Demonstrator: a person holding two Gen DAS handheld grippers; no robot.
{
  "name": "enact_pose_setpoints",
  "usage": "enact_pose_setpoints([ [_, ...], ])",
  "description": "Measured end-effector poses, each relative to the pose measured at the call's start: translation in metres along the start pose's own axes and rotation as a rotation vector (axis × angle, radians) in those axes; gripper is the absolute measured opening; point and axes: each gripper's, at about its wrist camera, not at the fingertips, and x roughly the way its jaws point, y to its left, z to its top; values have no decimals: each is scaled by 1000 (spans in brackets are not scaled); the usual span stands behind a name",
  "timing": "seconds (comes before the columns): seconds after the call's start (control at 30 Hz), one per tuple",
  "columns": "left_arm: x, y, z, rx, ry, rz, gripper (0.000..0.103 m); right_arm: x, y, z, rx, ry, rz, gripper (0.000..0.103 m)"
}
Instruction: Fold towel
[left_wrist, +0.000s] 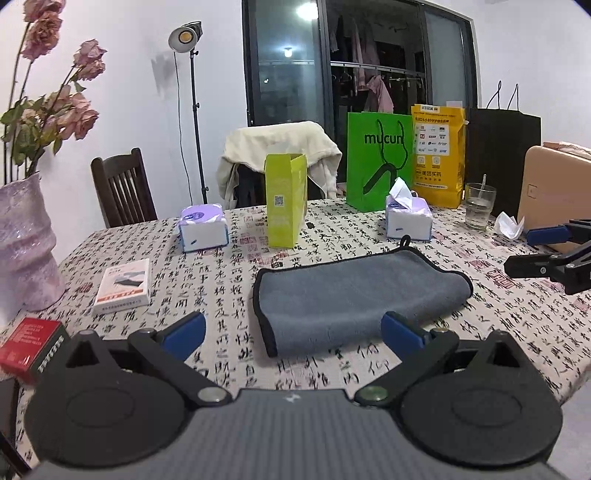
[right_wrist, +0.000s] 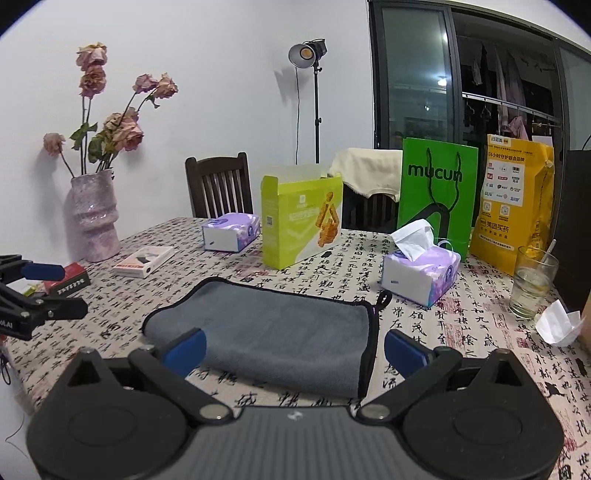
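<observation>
Gaping wide, both the left claw (left_wrist: 293, 330) and right claw (right_wrist: 295, 349) face the folded towel (left_wrist: 354, 299); glass (right_wrist: 532, 282) holds water

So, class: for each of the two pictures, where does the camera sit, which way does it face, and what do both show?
Left wrist: sits on the left tool, facing across the table over the grey towel's left end; own blue fingers spread, the right tool at the right edge.
Right wrist: sits on the right tool, facing the towel's right end; own fingers spread, the left tool at the left edge.
Shared: towel, green bag, vase.
</observation>
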Motion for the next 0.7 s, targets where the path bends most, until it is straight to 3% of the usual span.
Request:
enact_pose_setpoints([
  [0.7, -81, -17, -33, 4, -24, 6, 103, -74, 34, -34, -18, -15, 30, 103],
])
